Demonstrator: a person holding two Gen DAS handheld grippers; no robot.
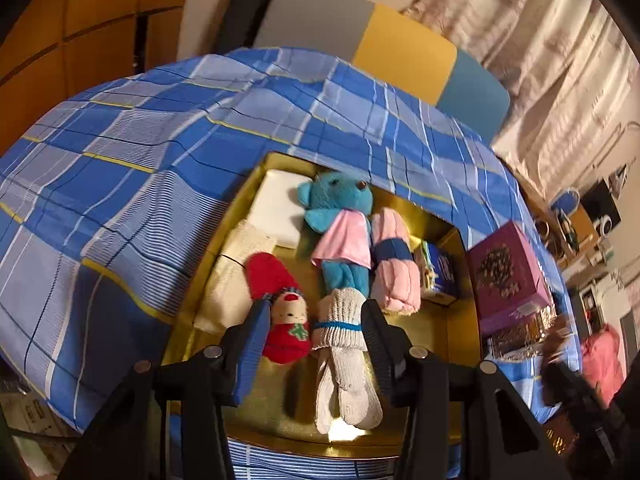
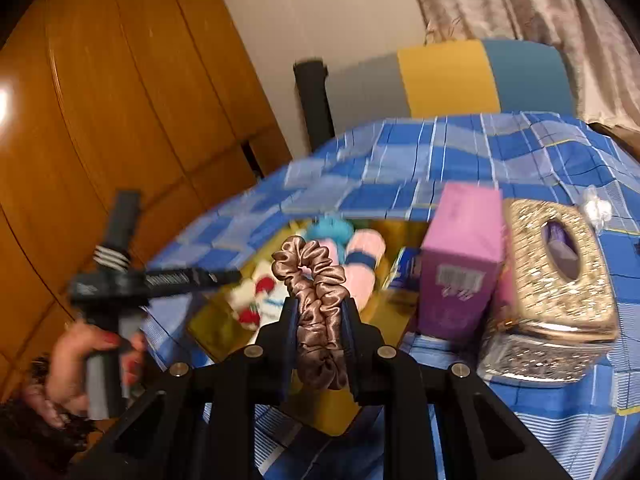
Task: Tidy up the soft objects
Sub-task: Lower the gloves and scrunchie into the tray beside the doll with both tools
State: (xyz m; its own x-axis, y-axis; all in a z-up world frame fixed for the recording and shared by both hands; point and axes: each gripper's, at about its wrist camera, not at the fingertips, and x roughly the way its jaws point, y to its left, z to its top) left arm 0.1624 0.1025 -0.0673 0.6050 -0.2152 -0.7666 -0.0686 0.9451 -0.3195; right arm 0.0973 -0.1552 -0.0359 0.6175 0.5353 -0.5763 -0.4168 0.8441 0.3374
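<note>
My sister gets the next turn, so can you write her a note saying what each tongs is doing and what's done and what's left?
Left tongs: open, holding nothing, above the gold tray, near the red sock doll and the white socks.
Right tongs: shut on the brown scrunchie, over the tray's near edge.
In the tray already: blue teddy, pink towel roll, white pad, cream cloth.
Left: put the scrunchie in the tray, probably in the bare front part.
The purple box and the glittery tissue box stand beside the tray.
</note>
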